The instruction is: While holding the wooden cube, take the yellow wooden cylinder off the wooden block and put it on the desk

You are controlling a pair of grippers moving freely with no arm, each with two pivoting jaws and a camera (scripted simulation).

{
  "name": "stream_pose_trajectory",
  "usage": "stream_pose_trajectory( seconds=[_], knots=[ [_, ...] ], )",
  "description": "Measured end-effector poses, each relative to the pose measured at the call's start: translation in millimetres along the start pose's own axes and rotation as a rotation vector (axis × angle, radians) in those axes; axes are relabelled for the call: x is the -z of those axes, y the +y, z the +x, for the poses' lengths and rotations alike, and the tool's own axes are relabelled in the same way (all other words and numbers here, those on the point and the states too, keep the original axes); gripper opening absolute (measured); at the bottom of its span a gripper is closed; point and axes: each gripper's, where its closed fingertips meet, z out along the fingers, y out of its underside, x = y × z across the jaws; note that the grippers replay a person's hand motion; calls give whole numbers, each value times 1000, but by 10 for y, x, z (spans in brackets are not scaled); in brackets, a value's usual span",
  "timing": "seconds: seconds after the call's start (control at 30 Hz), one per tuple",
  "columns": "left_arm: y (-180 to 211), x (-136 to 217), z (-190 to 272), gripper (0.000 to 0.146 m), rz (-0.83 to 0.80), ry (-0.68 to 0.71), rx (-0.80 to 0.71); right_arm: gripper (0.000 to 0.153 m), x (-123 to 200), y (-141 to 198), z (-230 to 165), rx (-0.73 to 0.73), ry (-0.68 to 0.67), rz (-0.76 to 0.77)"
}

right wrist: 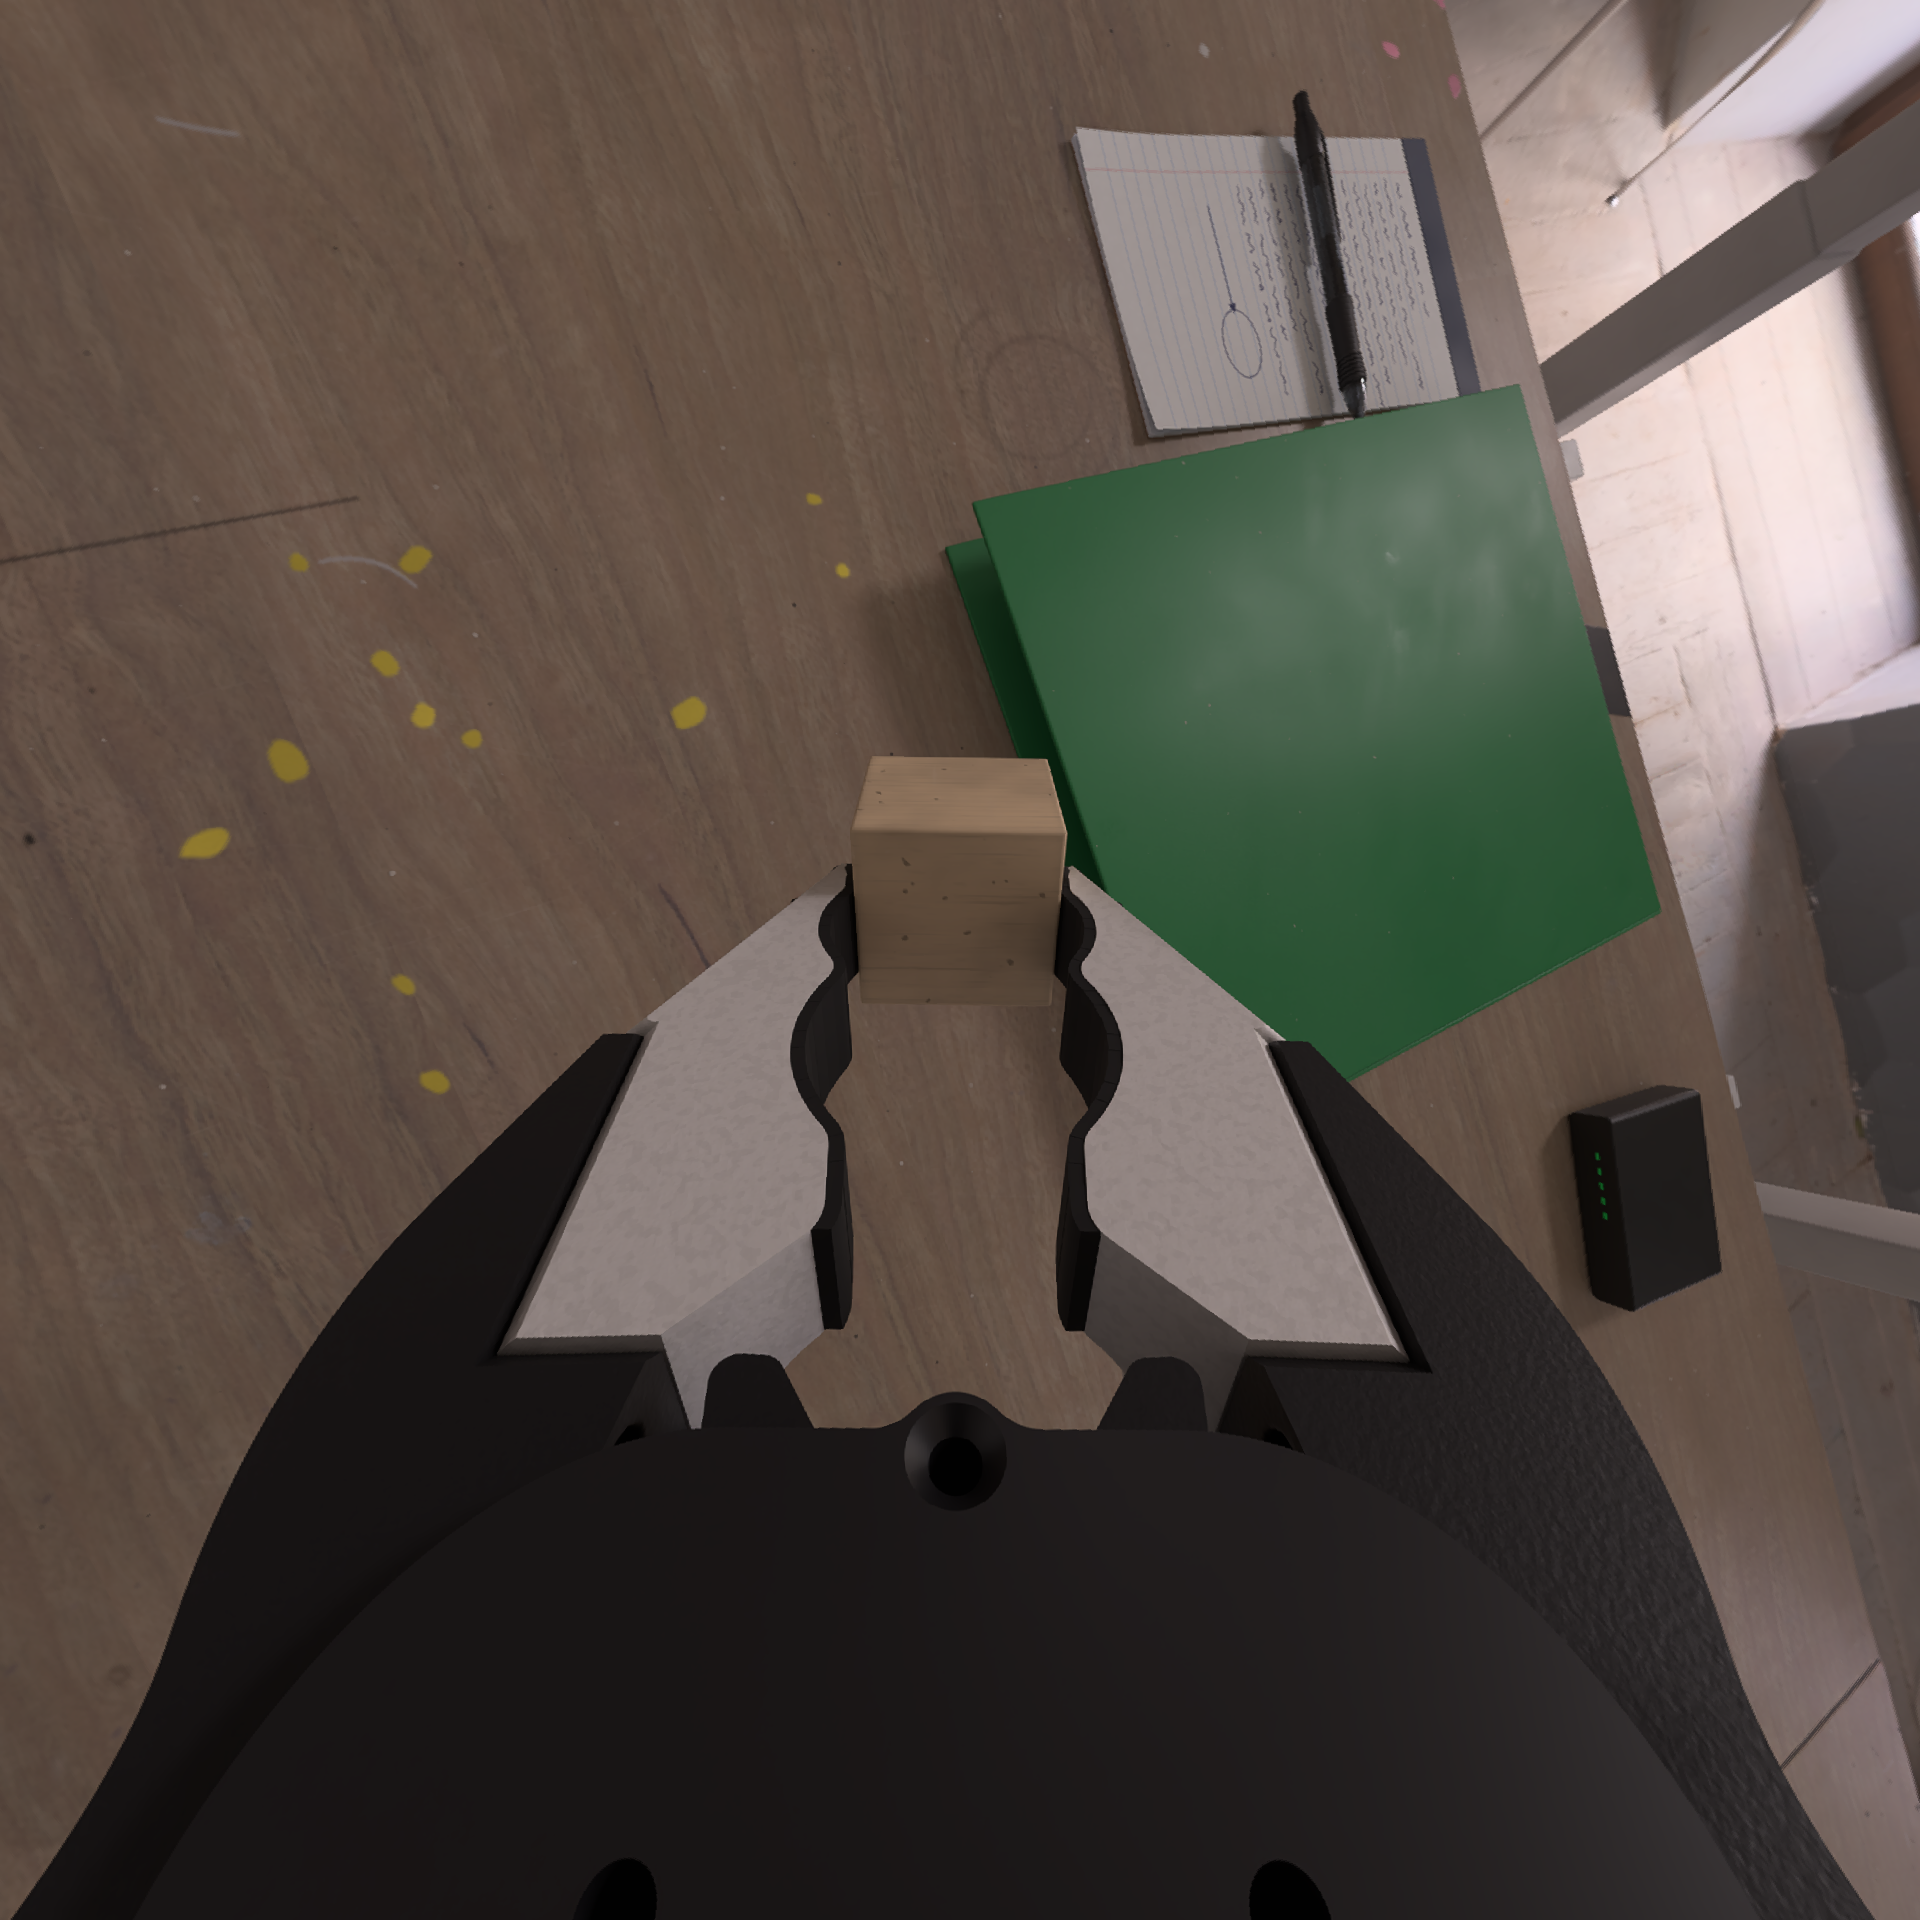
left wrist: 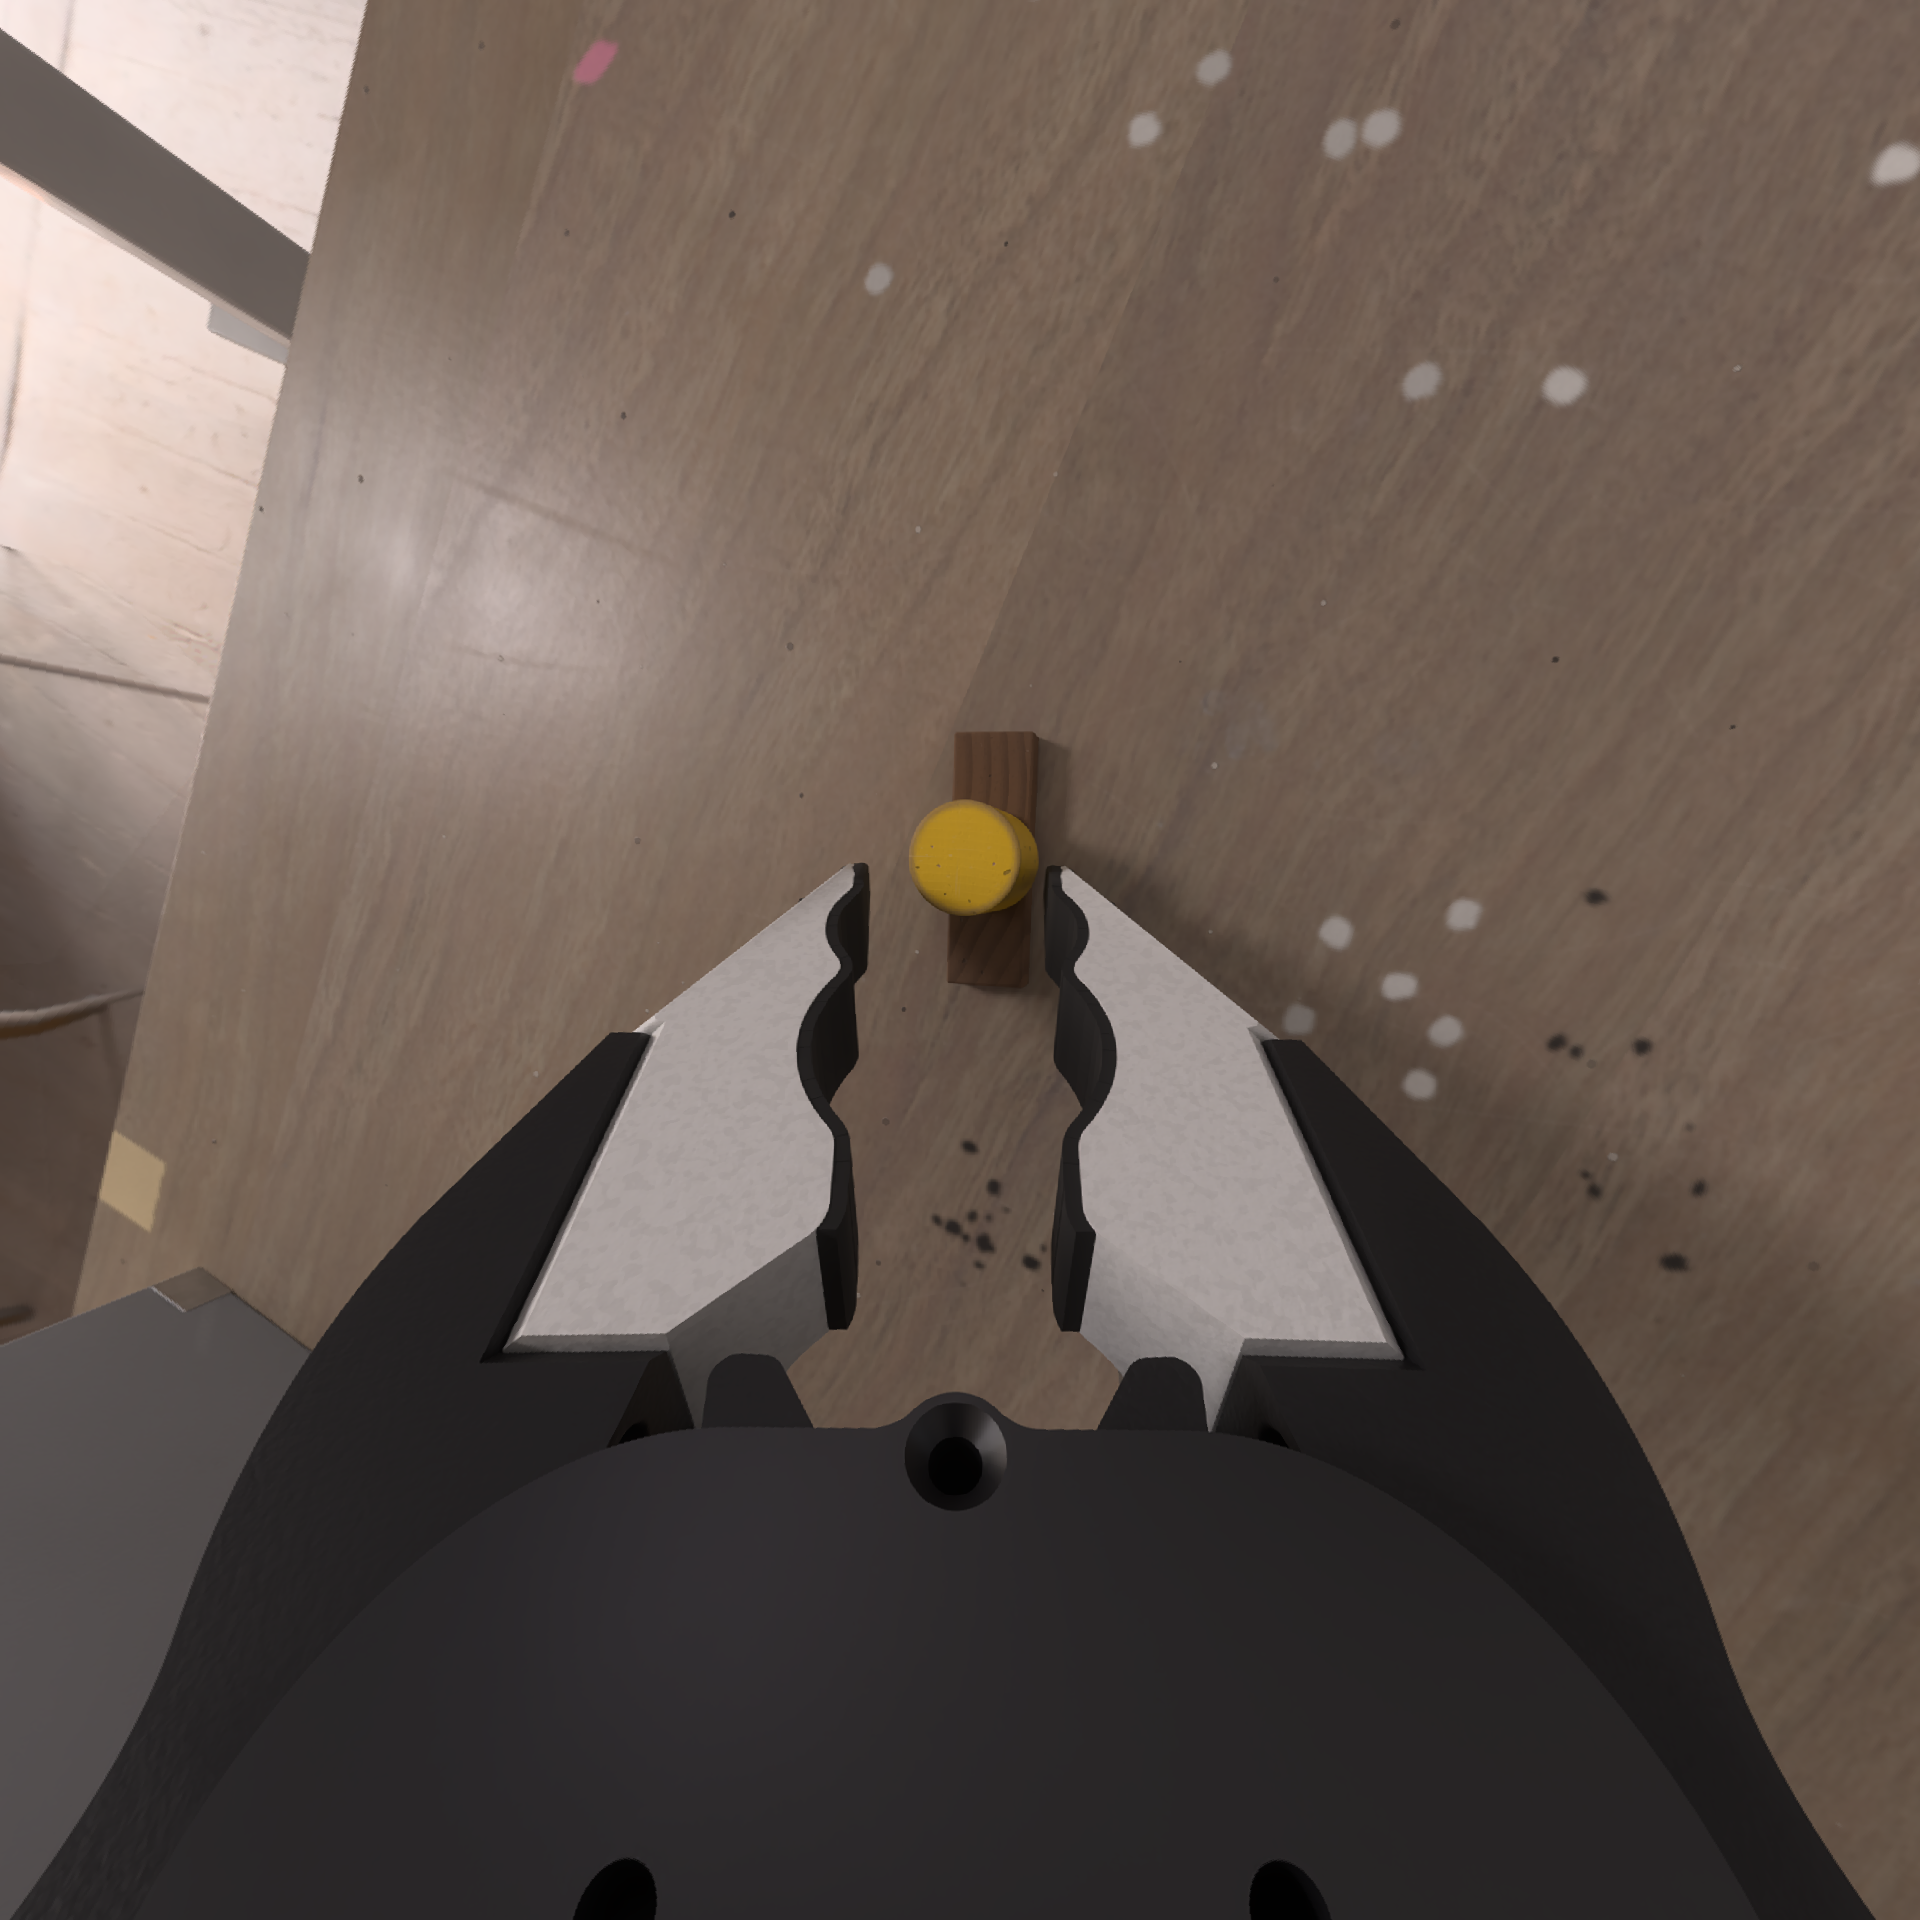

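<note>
Wood-grain tabletop (left wrist: 1351, 623) fills most of the left wrist view, marked with pale and black paint spots. On it lies a dark brown wooden block (left wrist: 995, 935), flat and narrow. A yellow wooden cylinder (left wrist: 971, 857) stands upright on the block, its round top face toward the camera, sitting slightly toward the block's left edge. The left gripper (left wrist: 957, 883) hovers above them, its fingers spread with nothing between them; the cylinder shows just beyond the fingertips and is not touched. The left fingertip (left wrist: 847, 894) and its partner frame the lower half of the block. A small pink mark sits near the far edge of the tabletop, and a grey surface occupies the lower left corner.

Right wrist view: the right gripper (right wrist: 957, 883) pinches a pale wooden cube (right wrist: 956, 883) between its fingertips, both pads pressed to the cube's opposite side faces. The cube appears held clear of the tabletop (right wrist: 416, 312), which carries yellow paint spots here. To the right lie two overlapping green sheets (right wrist: 1330, 727), the upper one offset over the lower. Beyond them rests a lined notepad (right wrist: 1184, 281) bearing handwriting, with a black pen (right wrist: 1328, 249) lying across it. A small black box (right wrist: 1647, 1195) with a row of green lights sits near the tabletop's right edge. No container appears in either view.
</note>
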Motion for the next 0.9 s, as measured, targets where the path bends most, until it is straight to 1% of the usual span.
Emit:
stream_pose_trajectory(
  seconds=[0.13, 0.37, 0.47, 0.5, 0.53, 0.6, 0.67, 0.7, 0.77, 0.83, 0.9],
  knots=[
    [-30, -6, -1, 24, 10, -8, -28, 36, 7, 39, 39, -10, 8, 2],
    [-32, 8, -17, 24, 9, -29, -29, 36, -16, 85, 38, -10, 7, 3],
    [-16, 113, -112, 24, 17, -93, 13, 36, 12, 93, 22, -19, 7, 21],
    [29, 179, -169, 24, -11, -133, 31, 36, 29, 95, 14, -21, 7, 28],
    [79, 272, -224, 24, -57, -179, 46, 36, 50, 98, 6, -21, 8, 36],
    [120, 527, -290, 24, -84, -232, 114, 36, 104, 98, -12, -22, 8, 58],
    [129, 892, -314, 24, -93, -320, 164, 36, 183, 87, -36, -21, 12, 92],
    [73, 1095, -268, 24, -68, -350, 187, 36, 225, 85, -51, -20, 15, 112],
    [-163, 1523, -63, 24, 25, -401, 204, 36, 303, 97, -89, -23, 16, 148],
    [-503, 1877, 291, 24, 104, -439, 168, 36, 366, 120, -141, -24, 14, 184],
    [-925, 2079, 757, 24, 196, -429, 138, 36, 406, 152, -210, -7, 10, 210]
  ],
)
